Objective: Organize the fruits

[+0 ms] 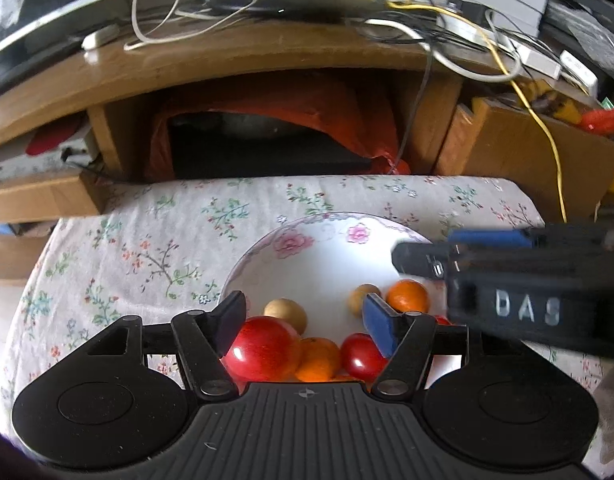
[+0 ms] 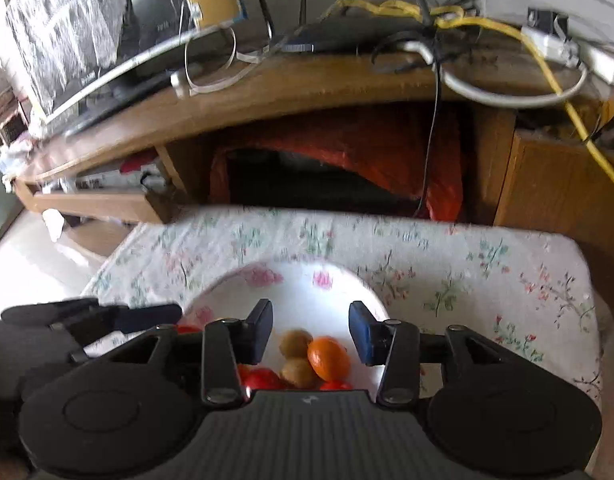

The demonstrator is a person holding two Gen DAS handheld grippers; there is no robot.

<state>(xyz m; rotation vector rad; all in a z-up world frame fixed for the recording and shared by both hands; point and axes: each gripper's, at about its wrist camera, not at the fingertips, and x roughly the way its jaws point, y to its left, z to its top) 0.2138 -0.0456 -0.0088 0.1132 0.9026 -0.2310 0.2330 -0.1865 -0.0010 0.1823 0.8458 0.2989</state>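
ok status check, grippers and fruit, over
Left hand-held gripper open, empty, over the fruit. Right hand-held gripper open, empty. Red apples, oranges and brown kiwis piled in the white floral bowl. Right gripper crowds bowl's right rim.

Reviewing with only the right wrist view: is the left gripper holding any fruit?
Observer: No. The left gripper is open and empty, over the plate.
Operator: How many red fruits are there? Mine are mostly hidden.
Observer: At least two: a big red fruit and a small red fruit.
Operator: Only one orange?
Observer: No, a second orange sits between those two reds.
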